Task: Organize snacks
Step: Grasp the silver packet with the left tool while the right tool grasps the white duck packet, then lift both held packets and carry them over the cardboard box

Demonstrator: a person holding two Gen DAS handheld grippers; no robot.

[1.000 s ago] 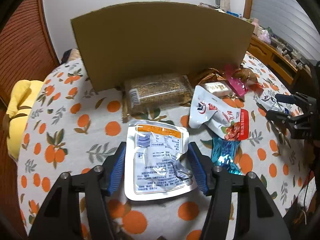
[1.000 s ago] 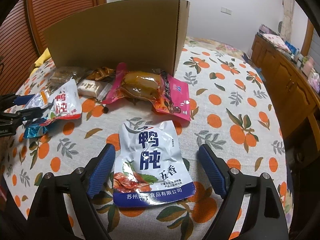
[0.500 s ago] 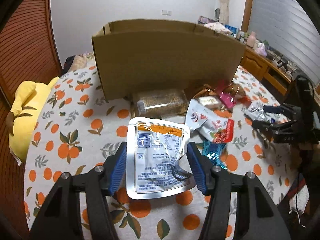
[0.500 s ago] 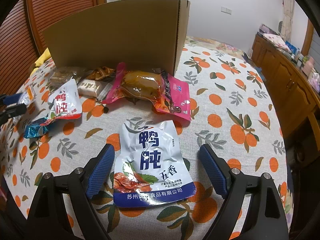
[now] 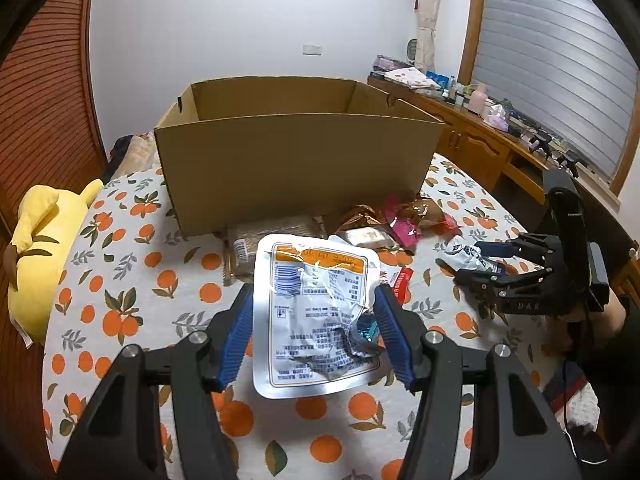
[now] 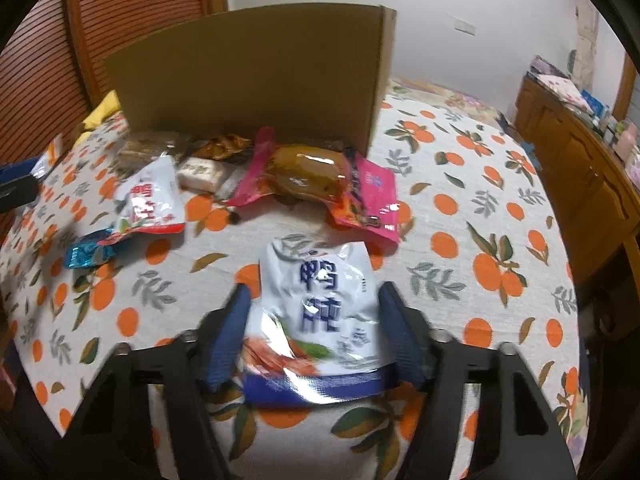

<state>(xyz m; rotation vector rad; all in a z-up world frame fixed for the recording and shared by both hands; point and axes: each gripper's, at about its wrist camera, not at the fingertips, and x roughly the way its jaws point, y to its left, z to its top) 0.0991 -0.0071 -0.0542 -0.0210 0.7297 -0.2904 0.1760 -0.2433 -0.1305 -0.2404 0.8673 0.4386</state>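
Risk: While the silver pouch (image 5: 316,312) is hanging clear of the tablecloth (image 5: 120,280), pinched only by its side edges, it is threatening to slip short of the cardboard box (image 5: 296,168).
Left gripper (image 5: 316,336): gripping that pouch, tilting downward.
Right gripper (image 6: 316,336): jaws, having just been closing, are pressing the white duck-gizzard packet (image 6: 320,312), low over the cloth.

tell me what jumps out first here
The big open cardboard box at the back of the orange-print tablecloth, snacks heaped before it. The left gripper holds a silver pouch up; the right gripper has just been closing on a white-and-blue packet.
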